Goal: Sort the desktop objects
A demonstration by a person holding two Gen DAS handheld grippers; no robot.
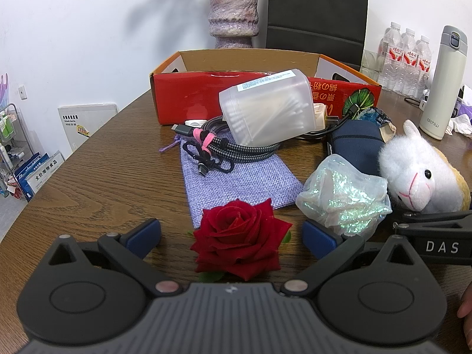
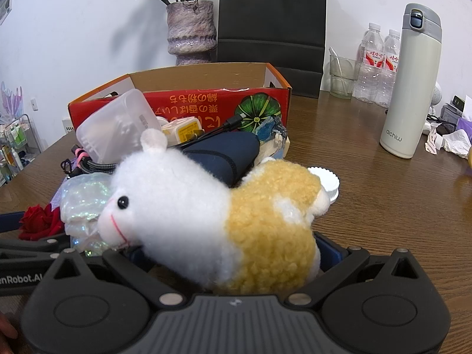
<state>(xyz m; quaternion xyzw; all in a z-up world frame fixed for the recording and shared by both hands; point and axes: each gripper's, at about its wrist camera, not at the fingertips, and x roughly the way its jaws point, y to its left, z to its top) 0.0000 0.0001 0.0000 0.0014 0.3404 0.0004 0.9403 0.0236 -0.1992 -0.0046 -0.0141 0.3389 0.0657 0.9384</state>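
Note:
A red rose (image 1: 239, 240) lies on the wooden table between the wide-open fingers of my left gripper (image 1: 231, 236); the blue pads do not touch it. My right gripper (image 2: 230, 253) is open around a white and yellow plush alpaca (image 2: 224, 215), whose body fills the gap and hides the fingertips. The alpaca also shows in the left wrist view (image 1: 419, 171). An open red cardboard box (image 1: 188, 97) stands behind the pile, also seen in the right wrist view (image 2: 188, 100). The rose shows at the left in the right wrist view (image 2: 37, 221).
The pile holds a clear cotton-swab box (image 1: 268, 109), braided cables (image 1: 236, 147), a lilac pouch (image 1: 239, 183), a glittery bag (image 1: 345, 194), a navy case (image 1: 357, 144) and a white lid (image 2: 326, 184). A white flask (image 2: 410, 88), water bottles (image 2: 374, 62), a glass (image 2: 342, 73) and a vase (image 1: 233, 14) stand behind.

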